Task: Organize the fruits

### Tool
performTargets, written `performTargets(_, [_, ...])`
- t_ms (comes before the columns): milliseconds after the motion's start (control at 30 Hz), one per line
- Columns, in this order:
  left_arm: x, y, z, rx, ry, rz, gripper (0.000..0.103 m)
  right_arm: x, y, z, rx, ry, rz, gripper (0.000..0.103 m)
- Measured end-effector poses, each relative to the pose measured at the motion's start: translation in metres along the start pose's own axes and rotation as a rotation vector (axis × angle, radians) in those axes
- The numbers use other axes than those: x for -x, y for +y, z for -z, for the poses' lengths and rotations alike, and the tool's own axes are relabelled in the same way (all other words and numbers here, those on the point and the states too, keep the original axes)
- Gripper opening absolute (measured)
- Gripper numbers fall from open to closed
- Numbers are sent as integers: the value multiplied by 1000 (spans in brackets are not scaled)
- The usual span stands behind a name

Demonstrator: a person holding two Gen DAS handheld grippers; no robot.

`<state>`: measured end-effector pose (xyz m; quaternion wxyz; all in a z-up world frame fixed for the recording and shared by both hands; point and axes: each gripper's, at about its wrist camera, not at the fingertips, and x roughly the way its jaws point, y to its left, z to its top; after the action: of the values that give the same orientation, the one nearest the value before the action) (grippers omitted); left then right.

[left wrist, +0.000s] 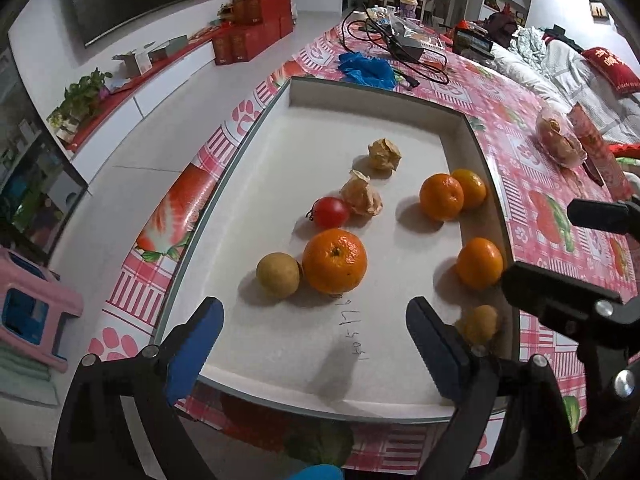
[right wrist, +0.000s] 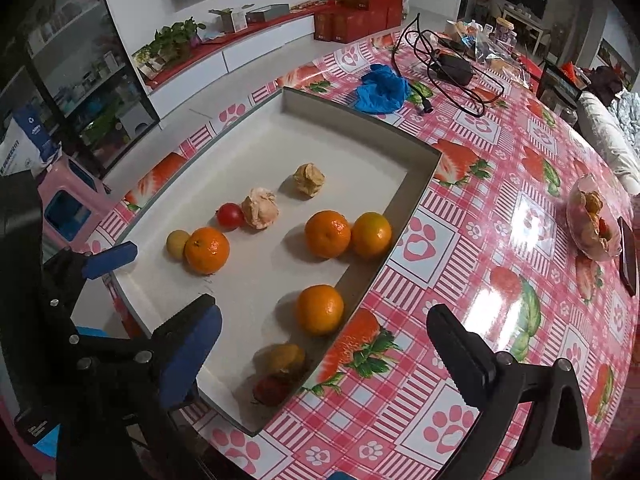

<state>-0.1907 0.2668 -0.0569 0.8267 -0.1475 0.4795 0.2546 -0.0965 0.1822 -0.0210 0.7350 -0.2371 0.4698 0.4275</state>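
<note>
A shallow white tray lies on the table and holds several fruits: oranges, a pair of oranges by the right wall, a lone orange, a red tomato, two papery husked fruits, a small yellow fruit. A yellow fruit and a red one sit in the near corner. My left gripper is open and empty above the tray's near edge. My right gripper is open and empty over the near corner.
A pink patterned tablecloth covers the table. Blue gloves, a black cable and adapter, a clear bag of fruit and a dark phone lie beyond the tray. A pink stool stands left of the table.
</note>
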Motion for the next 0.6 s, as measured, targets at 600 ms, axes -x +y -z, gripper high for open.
performTargets(600, [0,-9,-2,-36,4,0,94,-2,3,1,13,11,4,103])
